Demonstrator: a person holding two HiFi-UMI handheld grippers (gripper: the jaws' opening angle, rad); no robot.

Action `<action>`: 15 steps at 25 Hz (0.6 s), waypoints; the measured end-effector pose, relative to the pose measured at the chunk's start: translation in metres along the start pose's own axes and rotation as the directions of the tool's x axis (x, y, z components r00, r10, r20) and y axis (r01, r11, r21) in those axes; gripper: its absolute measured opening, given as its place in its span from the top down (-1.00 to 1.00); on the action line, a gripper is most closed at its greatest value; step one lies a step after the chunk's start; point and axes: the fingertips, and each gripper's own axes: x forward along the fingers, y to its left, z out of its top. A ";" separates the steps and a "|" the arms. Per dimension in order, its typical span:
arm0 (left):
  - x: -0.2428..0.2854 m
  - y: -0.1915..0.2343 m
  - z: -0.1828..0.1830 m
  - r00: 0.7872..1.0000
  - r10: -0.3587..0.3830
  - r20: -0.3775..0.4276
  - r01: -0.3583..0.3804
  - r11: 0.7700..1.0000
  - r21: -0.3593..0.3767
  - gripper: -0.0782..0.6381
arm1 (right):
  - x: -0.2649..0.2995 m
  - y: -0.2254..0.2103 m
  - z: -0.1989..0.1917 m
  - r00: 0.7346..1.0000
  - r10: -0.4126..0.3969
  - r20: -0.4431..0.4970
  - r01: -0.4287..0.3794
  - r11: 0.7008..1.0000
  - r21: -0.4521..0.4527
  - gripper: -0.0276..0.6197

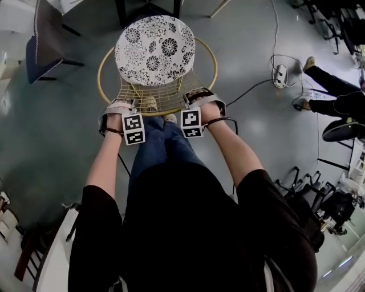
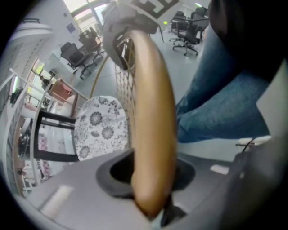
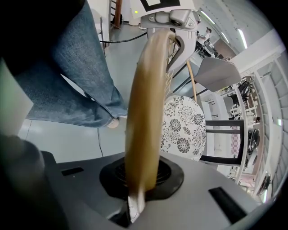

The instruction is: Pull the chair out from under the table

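A chair with a round black-and-white floral cushion (image 1: 155,49) and a gold wire ring frame (image 1: 214,57) stands on the grey floor in front of me, its wire back toward me. My left gripper (image 1: 121,106) is shut on the near left of the gold rim. My right gripper (image 1: 201,98) is shut on the near right of it. In the left gripper view the thick gold rim (image 2: 153,121) runs between that gripper's (image 2: 153,211) jaws, with the cushion (image 2: 101,126) beyond. The right gripper view shows the rim (image 3: 146,112) clamped in the right gripper (image 3: 135,202), cushion (image 3: 182,128) behind.
Black table legs (image 1: 122,14) rise just beyond the chair. A dark blue chair (image 1: 45,45) stands at far left. A power strip with cables (image 1: 280,74) lies on the floor at right, near another person's legs (image 1: 331,85). Office chairs (image 1: 336,205) crowd the lower right.
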 end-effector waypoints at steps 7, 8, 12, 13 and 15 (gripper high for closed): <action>-0.006 -0.029 0.003 1.000 0.001 0.002 -0.001 1.000 -0.001 0.41 | -0.009 0.026 0.013 1.000 0.013 -0.009 -0.013 1.000 0.009 0.83; -0.006 -0.034 0.004 1.000 0.001 0.003 -0.001 1.000 0.001 0.41 | -0.010 0.030 0.015 1.000 0.015 -0.013 -0.015 1.000 0.012 0.83; -0.008 -0.041 0.004 1.000 -0.006 0.009 0.006 1.000 0.021 0.41 | -0.013 0.040 0.020 0.999 0.029 -0.018 -0.028 0.999 0.034 0.83; -0.009 -0.043 0.004 1.000 -0.006 0.009 0.006 1.000 0.027 0.41 | -0.014 0.043 0.021 0.999 0.030 -0.018 -0.030 0.999 0.040 0.83; -0.011 -0.046 0.004 1.000 -0.007 0.009 0.007 0.999 0.043 0.41 | -0.017 0.048 0.023 0.999 0.032 -0.018 -0.031 0.998 0.053 0.83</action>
